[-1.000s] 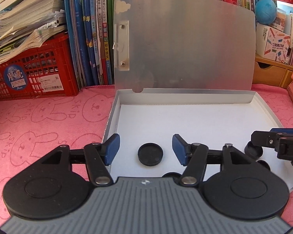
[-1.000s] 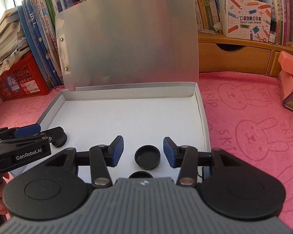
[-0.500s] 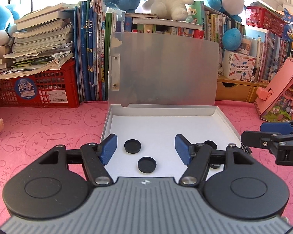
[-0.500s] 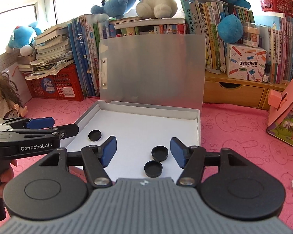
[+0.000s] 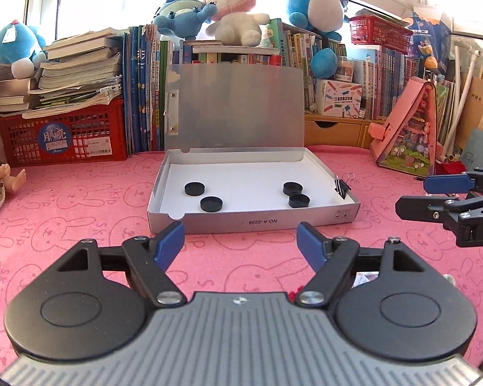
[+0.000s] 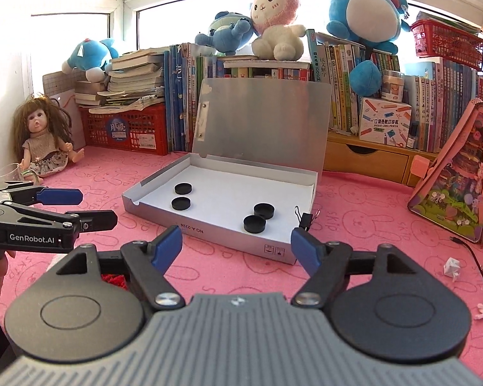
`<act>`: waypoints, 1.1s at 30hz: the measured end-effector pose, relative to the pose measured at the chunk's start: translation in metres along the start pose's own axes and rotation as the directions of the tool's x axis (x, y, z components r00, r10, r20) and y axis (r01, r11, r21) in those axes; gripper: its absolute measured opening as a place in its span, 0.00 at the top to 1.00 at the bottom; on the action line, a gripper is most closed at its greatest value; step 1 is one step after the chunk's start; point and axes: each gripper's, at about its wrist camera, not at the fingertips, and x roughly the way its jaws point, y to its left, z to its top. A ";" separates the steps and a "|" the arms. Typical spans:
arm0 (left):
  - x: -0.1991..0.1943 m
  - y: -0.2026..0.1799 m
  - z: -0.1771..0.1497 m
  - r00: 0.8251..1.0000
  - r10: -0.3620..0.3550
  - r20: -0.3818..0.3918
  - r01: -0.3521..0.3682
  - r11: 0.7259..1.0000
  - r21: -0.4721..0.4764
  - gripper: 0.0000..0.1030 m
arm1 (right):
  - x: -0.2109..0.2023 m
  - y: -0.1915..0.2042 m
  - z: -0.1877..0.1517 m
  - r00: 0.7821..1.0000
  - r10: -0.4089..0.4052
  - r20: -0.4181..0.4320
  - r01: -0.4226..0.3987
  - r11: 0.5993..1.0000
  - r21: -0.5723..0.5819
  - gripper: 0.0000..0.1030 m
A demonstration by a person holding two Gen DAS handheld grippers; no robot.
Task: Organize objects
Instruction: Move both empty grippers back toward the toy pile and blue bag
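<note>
Four black discs point(image 5: 194, 188) lie inside the open box point(image 5: 254, 222).

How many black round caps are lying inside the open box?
4: two on the left side of the box, one farther, one nearer; two on the right, and, touching. None seem hidden.

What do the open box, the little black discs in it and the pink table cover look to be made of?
Box: probably thin cardboard with a matte silver coat, white inside; folded edges and a notched corner show. Discs: likely matte black plastic, dull with no glare. Table cover: soft cloth, fuzzy and printed with rabbits.
</note>
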 end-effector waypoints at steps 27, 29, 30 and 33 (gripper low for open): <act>-0.048 -0.048 -0.097 0.998 -0.030 -0.050 0.033 0.998 0.061 0.21 | -0.037 0.037 -0.082 0.997 0.047 -0.057 -0.051 0.996 -0.068 0.26; -0.046 -0.049 -0.098 0.999 -0.022 -0.045 0.025 0.997 0.075 0.20 | -0.034 0.038 -0.083 0.997 0.047 -0.064 -0.051 0.996 -0.068 0.27; -0.045 -0.050 -0.098 0.999 -0.018 -0.044 0.021 0.996 0.081 0.20 | -0.033 0.038 -0.084 0.997 0.045 -0.067 -0.049 0.996 -0.069 0.27; -0.040 -0.052 -0.099 0.999 -0.007 -0.040 0.011 0.996 0.092 0.20 | -0.034 0.039 -0.087 0.997 0.031 -0.071 -0.036 0.997 -0.074 0.27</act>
